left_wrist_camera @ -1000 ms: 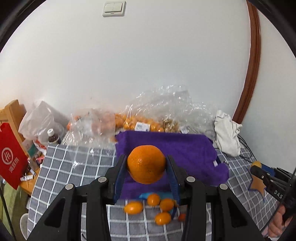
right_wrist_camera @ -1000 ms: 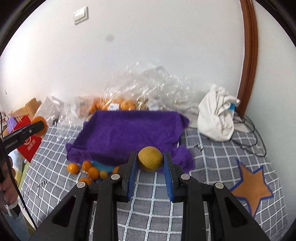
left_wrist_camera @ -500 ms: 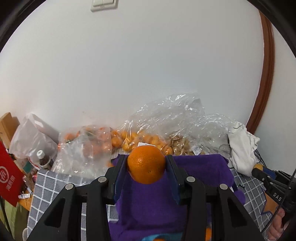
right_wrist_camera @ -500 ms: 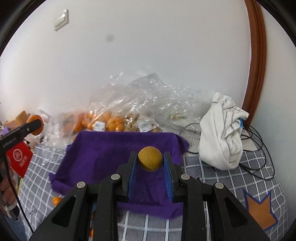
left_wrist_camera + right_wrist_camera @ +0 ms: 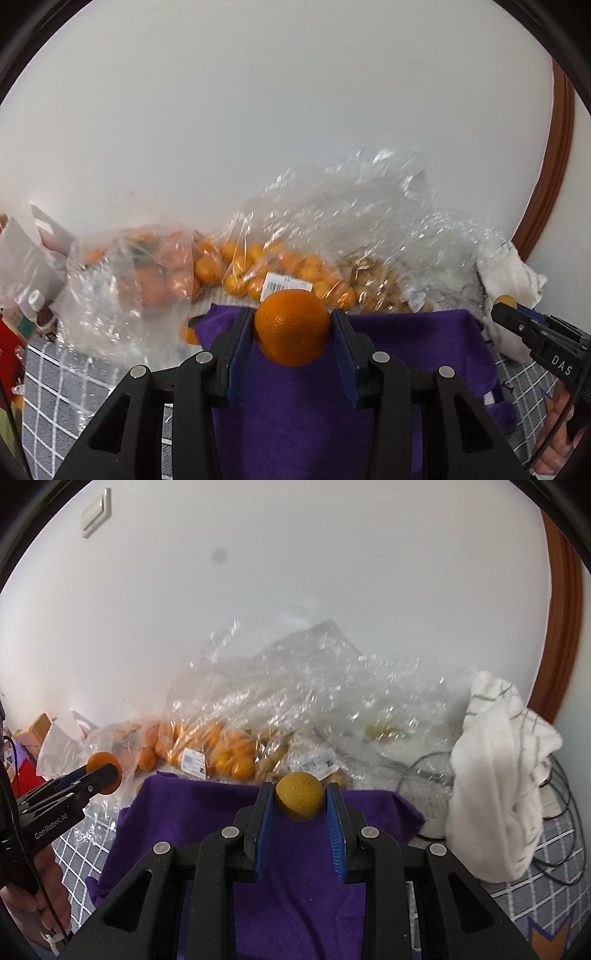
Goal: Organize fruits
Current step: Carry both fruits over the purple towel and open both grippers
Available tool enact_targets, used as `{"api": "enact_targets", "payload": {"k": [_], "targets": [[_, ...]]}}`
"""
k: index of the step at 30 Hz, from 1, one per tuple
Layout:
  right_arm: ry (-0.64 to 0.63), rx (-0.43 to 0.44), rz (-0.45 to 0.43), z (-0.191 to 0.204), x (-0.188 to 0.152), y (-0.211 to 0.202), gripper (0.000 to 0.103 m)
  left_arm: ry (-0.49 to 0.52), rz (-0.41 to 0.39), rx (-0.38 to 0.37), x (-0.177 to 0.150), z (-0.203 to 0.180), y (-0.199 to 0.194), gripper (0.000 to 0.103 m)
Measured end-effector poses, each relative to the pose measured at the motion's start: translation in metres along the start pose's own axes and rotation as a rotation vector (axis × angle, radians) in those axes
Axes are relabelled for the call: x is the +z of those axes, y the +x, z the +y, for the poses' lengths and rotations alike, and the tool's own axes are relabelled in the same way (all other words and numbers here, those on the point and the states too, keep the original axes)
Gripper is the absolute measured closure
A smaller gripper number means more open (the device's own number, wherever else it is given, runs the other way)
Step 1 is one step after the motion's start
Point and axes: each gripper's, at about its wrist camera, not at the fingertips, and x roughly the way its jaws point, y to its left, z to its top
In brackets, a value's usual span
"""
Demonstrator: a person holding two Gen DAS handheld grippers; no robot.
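Your left gripper (image 5: 291, 328) is clamped on an orange (image 5: 291, 326), your right gripper (image 5: 300, 800) on a yellow fruit (image 5: 300, 799), both held above the purple cloth (image 5: 295, 878). Checked worktop (image 5: 55, 376); fruit bags (image 5: 280, 269) against the white wall (image 5: 295, 110); white towel (image 5: 498, 786) at right.

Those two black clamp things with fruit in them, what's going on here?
A person is sorting fruit with a handheld gripper in each hand. The left gripper is shut on an orange, and the right gripper is shut on a yellow-brown fruit. Both are held above a purple cloth, facing clear plastic bags of small oranges piled against the wall. Neither fruit has been set down yet.
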Motion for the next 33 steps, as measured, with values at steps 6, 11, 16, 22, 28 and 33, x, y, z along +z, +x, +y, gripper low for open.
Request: {"api": "enact_targets", "payload": {"k": [6,11,16,22,28,33], "targets": [[-0.003,-0.035,0.096,-0.014,-0.009,0.035,0.075,-0.017,0.053,-0.025,-0.002,0.011,0.023,0.063],[-0.021,-0.04,0.164,-0.019,-0.019,0.056,0.075,-0.011,0.078,-0.016,-0.007,0.012,0.036,0.063],[-0.037,-0.037,0.205,-0.019,-0.026,0.069,0.075,-0.019,0.119,-0.025,-0.012,0.014,0.051,0.063],[-0.048,-0.03,0.225,-0.018,-0.031,0.076,0.075,-0.009,0.132,-0.034,-0.015,0.011,0.055,0.063],[-0.048,-0.037,0.246,-0.017,-0.032,0.081,0.075,0.019,0.156,-0.047,-0.019,0.0,0.06,0.063],[-0.048,-0.045,0.27,-0.017,-0.032,0.085,0.075,0.039,0.182,-0.043,-0.023,-0.005,0.065,0.063]]}}
